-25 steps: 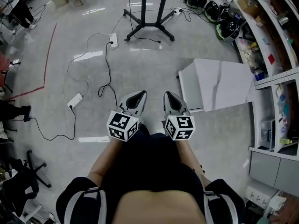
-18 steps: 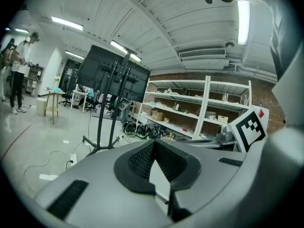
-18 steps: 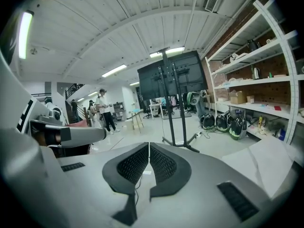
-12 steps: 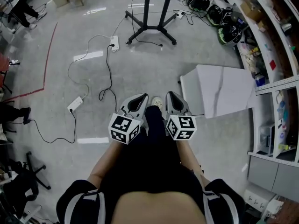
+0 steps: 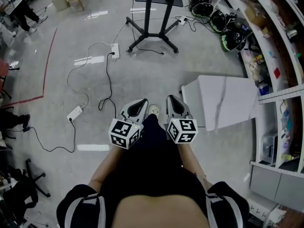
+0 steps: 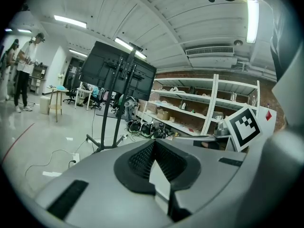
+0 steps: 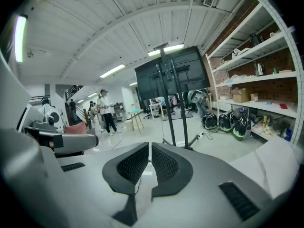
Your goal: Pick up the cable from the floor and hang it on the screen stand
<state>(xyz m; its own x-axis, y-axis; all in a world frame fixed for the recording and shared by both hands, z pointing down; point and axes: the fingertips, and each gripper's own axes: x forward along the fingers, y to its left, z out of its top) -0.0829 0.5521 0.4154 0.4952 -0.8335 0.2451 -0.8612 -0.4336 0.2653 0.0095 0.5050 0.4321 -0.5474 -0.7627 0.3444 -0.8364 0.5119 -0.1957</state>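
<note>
A long black cable (image 5: 109,75) snakes over the grey floor from a white power strip (image 5: 114,50) toward my left side. The screen stand (image 5: 152,13) rises at the top centre on splayed black legs; its dark screens also show in the left gripper view (image 6: 118,72) and the right gripper view (image 7: 171,75). My left gripper (image 5: 141,102) and right gripper (image 5: 170,99) are held side by side in front of my body, well short of cable and stand. Both are shut with nothing between the pads (image 6: 142,158) (image 7: 135,163).
A second white power strip (image 5: 75,112) lies at the left on a thinner cable. A white slab (image 5: 223,99) stands low at the right, in front of shelving (image 5: 280,56). Helmets (image 5: 228,27) lie by the shelves. Red tape (image 5: 47,56) marks the floor. People stand far left (image 6: 23,70).
Both grippers have moved forward over the floor together, and the stand and cable now sit a little nearer. A shoe has come into view between the grippers. The jaws stay shut.
</note>
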